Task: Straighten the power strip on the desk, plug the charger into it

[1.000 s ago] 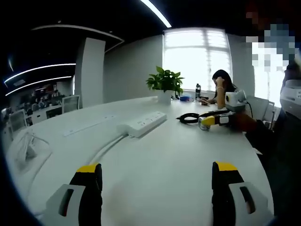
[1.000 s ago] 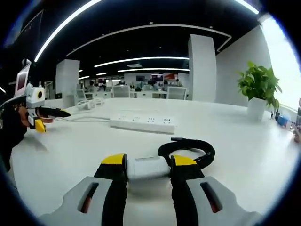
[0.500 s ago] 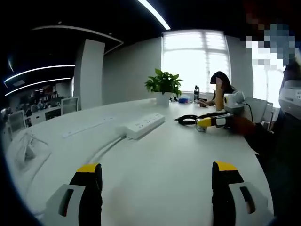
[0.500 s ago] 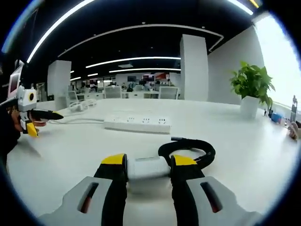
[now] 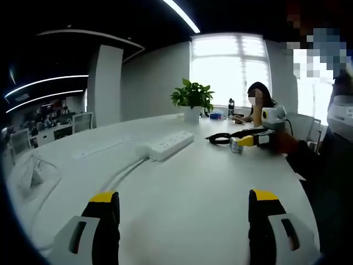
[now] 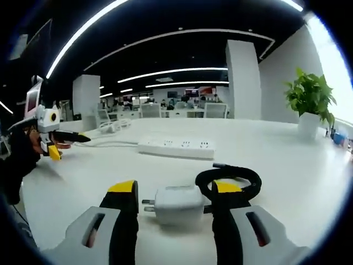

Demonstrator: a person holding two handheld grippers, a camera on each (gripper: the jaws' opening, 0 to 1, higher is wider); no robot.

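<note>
The big white desk (image 5: pixel 209 187) has lots of bare room. In the left gripper view its round edge curves down the right side, close to the person's dark sleeve (image 5: pixel 309 160). The left gripper (image 5: pixel 185 212) sits low over the bare top with its two yellow-tipped jaws spread wide and nothing between them.

The white power strip (image 5: pixel 168 144) lies well ahead of it, slanted, with its white cord (image 5: pixel 124 174) running back toward the left jaw. Past the strip stands a green plant (image 5: pixel 193 95) in a white pot, and a person sits at the far end by the bright window.

In the right gripper view the right gripper (image 6: pixel 174 199) has its jaws parted — the white charger (image 6: pixel 177 204) lies between them with its two metal prongs pointing to the left jaw. There is a gap on the prong side; I cannot tell if the other jaw touches it. The charger's black cable (image 6: pixel 229 176) is coiled just behind it. The power strip (image 6: pixel 176 147) lies farther ahead, across the view, with open desk between. The left gripper (image 6: pixel 55 144) shows at the far left, near the desk's edge.
</note>
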